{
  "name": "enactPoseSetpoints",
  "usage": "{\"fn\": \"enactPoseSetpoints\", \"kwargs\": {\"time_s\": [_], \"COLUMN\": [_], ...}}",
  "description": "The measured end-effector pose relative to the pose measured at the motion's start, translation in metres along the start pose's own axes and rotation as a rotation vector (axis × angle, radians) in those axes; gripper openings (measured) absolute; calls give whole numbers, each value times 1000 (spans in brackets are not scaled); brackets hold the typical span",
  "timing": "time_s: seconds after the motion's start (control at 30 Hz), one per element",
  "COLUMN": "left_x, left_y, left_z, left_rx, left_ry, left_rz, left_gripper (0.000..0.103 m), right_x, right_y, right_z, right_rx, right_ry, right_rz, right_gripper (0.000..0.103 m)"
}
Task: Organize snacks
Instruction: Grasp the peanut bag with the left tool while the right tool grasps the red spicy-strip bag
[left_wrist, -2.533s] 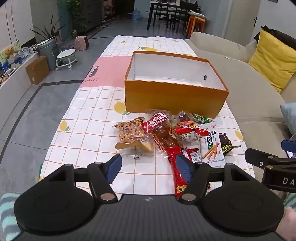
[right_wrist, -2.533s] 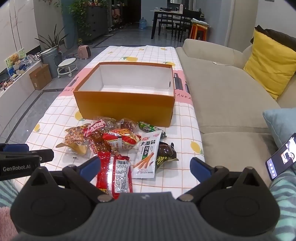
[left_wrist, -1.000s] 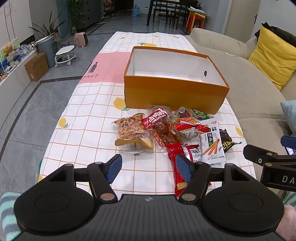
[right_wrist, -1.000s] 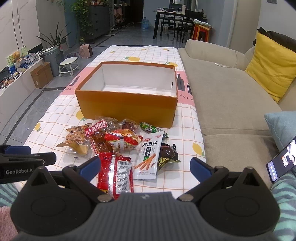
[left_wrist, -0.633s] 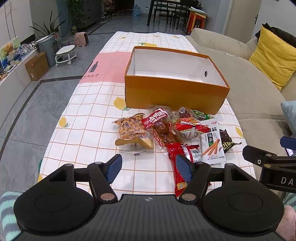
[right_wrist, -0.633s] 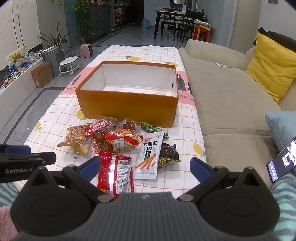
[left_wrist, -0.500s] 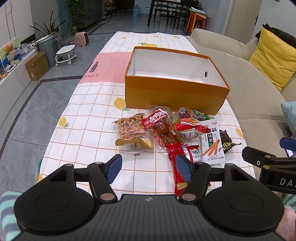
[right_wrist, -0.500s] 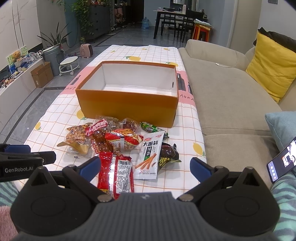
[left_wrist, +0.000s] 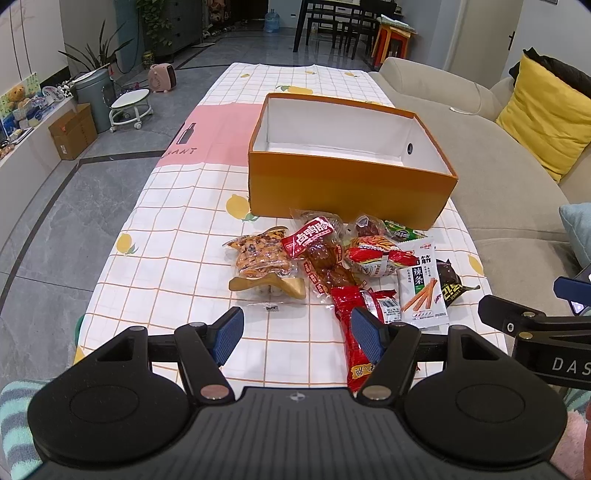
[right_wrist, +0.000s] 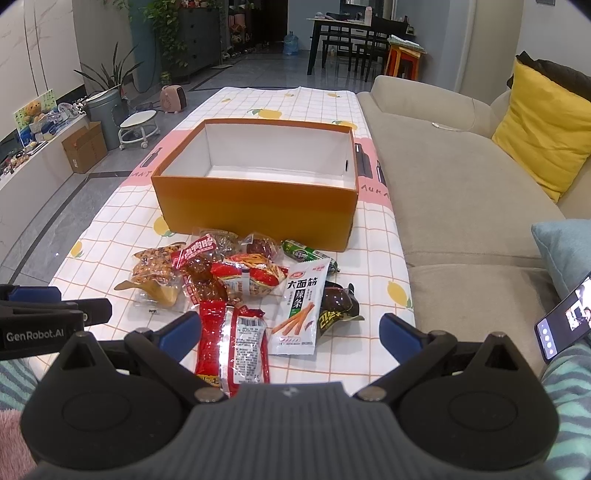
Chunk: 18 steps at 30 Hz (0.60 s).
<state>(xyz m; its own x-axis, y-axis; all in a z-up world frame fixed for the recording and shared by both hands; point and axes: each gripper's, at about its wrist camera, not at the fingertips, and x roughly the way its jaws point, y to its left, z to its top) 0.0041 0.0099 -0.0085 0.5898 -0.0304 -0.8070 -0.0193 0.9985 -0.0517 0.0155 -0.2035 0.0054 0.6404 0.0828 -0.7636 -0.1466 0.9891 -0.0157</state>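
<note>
An empty orange box (left_wrist: 347, 184) (right_wrist: 255, 206) with a white inside stands on the checked tablecloth. Several snack packets lie in a heap in front of it: a peanut pack (left_wrist: 258, 254), a red-labelled meat pack (left_wrist: 314, 243), a long red pack (left_wrist: 354, 332) (right_wrist: 229, 343), a white spicy-strip pack (left_wrist: 423, 284) (right_wrist: 301, 306) and a dark pack (right_wrist: 336, 306). My left gripper (left_wrist: 297, 334) is open and empty, just short of the heap. My right gripper (right_wrist: 290, 334) is wide open and empty over the near packets.
A beige sofa (right_wrist: 461, 177) with a yellow cushion (right_wrist: 543, 122) runs along the table's right side. A phone (right_wrist: 561, 321) shows at the right edge. The floor, a stool (left_wrist: 131, 107) and cardboard boxes lie to the left. The table's near edge is close below both grippers.
Both grippers have drifted slightly; the view of the box and snacks is almost the same. Nothing was taken hold of.
</note>
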Motion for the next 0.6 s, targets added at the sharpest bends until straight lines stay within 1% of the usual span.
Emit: {"fn": "enactPoseSetpoints", "kwargs": {"time_s": [0.07,0.2,0.23,0.3,0.37,0.43,0.47,0.53,0.6], "left_x": [1,2,3,3,6,11,14,22,32], "left_y": [1,5,6,6,6,5,4,5,8], "left_z": [0,5,5,7,9,12,13,15,18], "left_rx": [-5,-32,-35,-29,-26,-18,-13,-12,-27], "left_ry": [3,7,9,4,-6,-7,-5,3,18], "left_rz": [-10,-74,-91,-115,-127,-141,-146,-141,-124], "left_gripper": [79,74,67,57,55,52,52,52,52], "right_x": [1,-1,0,3,13,23,30,42,55], "right_y": [-1,-7,-8,-11,-14,-18,-20,-19,-16], "right_z": [0,-2,-4,-7,-8,-7,-7,-5,-4], "right_rx": [3,34,39,43,51,67,74,71,53], "right_ry": [-1,-65,-87,-120,-113,-90,-71,-42,-14], "right_rz": [10,71,75,71,70,92,103,101,105], "right_gripper": [99,99,99,99,99,98,95,83,80]}}
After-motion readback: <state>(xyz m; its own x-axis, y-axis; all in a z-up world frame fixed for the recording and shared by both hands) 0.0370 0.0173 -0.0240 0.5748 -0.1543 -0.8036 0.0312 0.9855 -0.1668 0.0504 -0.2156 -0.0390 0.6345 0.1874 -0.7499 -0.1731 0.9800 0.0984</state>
